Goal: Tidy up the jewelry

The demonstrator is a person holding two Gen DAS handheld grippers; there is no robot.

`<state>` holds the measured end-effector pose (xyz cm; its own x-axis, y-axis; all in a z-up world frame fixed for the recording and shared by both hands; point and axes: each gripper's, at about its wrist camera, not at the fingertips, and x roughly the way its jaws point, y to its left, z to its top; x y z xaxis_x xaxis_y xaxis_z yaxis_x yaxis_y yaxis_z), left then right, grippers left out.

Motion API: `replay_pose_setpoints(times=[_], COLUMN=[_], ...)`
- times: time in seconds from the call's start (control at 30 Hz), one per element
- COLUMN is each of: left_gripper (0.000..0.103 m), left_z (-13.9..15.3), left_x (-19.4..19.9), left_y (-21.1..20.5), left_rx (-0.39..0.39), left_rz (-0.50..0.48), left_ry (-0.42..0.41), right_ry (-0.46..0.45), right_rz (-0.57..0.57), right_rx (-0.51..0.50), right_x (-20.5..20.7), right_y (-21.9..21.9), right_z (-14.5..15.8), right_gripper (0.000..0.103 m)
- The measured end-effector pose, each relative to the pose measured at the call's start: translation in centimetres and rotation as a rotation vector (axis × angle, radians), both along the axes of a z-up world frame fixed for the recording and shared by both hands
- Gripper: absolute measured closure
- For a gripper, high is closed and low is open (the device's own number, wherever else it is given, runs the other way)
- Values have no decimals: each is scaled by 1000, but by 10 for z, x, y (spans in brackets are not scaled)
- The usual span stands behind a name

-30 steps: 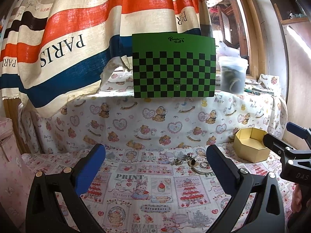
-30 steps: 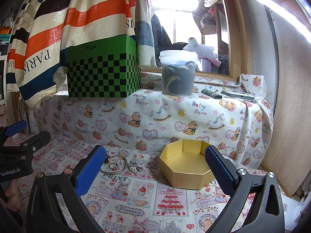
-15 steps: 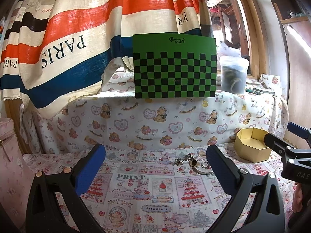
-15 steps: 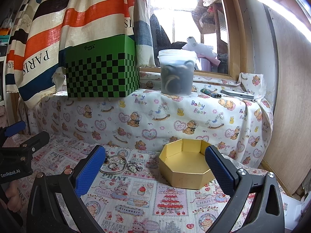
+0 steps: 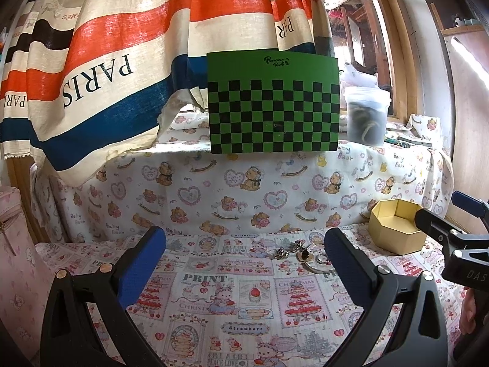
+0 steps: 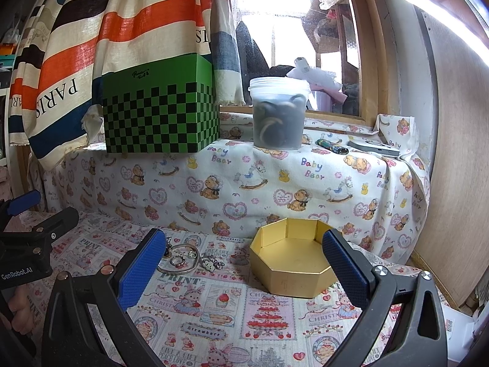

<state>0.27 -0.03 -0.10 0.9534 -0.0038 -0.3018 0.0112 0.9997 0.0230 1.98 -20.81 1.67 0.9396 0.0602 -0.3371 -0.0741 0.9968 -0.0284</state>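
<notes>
our left claw (image 5: 244,263) hangs wide open above the patterned cloth (image 5: 214,299) that covers the surface, its blue pads spread far apart with nothing between them. our right claw (image 6: 244,263) is spread just as wide and grips nothing either.

the jewelry (image 5: 301,255) lies in a small loose cluster on the cloth: from the right wrist view we see a thin bangle (image 6: 183,260) lying flat with a couple of small rings (image 6: 177,261) inside its loop, and a few little charms (image 6: 212,263) just beside it toward the gold box. from the left wrist view the cluster sits just inside the left claw's right finger (image 5: 348,263), partly hidden behind it.

the gold box (image 6: 293,260) is hexagonal, open-topped and holds nothing that we can see; it stands near the jewelry, on the right of it, apart from it. in the right wrist view it sits between the two blue pads, closer to the right one.

behind, on a raised ledge draped in bear-print cloth (image 6: 275,183), stand a green checkered box (image 6: 162,113) and a translucent tub (image 6: 279,113) with dark contents we cannot make out. a striped curtain (image 5: 122,46) hangs over the left part of the ledge.

each claw appears at the edge of the other's view.
</notes>
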Motion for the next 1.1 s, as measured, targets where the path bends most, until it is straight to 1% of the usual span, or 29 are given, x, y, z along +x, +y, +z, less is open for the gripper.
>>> replay_pose_setpoints(times=[0.47,0.57,0.7,0.8,0.87,0.97,1.1], left_gripper=[0,0,0,0,0,0,0], left_z=[-1,-1,0,-1,-1,-1,0], left_x=[2,3,1,5,6,4,3], left_y=[0,0,-1,1,1,1,3], left_rx=[-3,-3,3,-12,-16,-20,-29], left_rz=[1,6,-6,-32,-29,-40,-30], left_ry=[8,17,4,24,33,23,14], right_ry=[2,-15,-3,-11,-12,-12,-21], right_rz=[-8,-25,-23,-26,-33,-33,-26], right_rx=[0,-3,-6,4,1,-8,-15], right_x=[0,-3,-1,-3,-3,-3,-5], right_y=[-1,0,-1,-2,-2,0,2], right_z=[0,1,1,2,2,2,2], right_gripper=[0,0,0,0,0,0,0])
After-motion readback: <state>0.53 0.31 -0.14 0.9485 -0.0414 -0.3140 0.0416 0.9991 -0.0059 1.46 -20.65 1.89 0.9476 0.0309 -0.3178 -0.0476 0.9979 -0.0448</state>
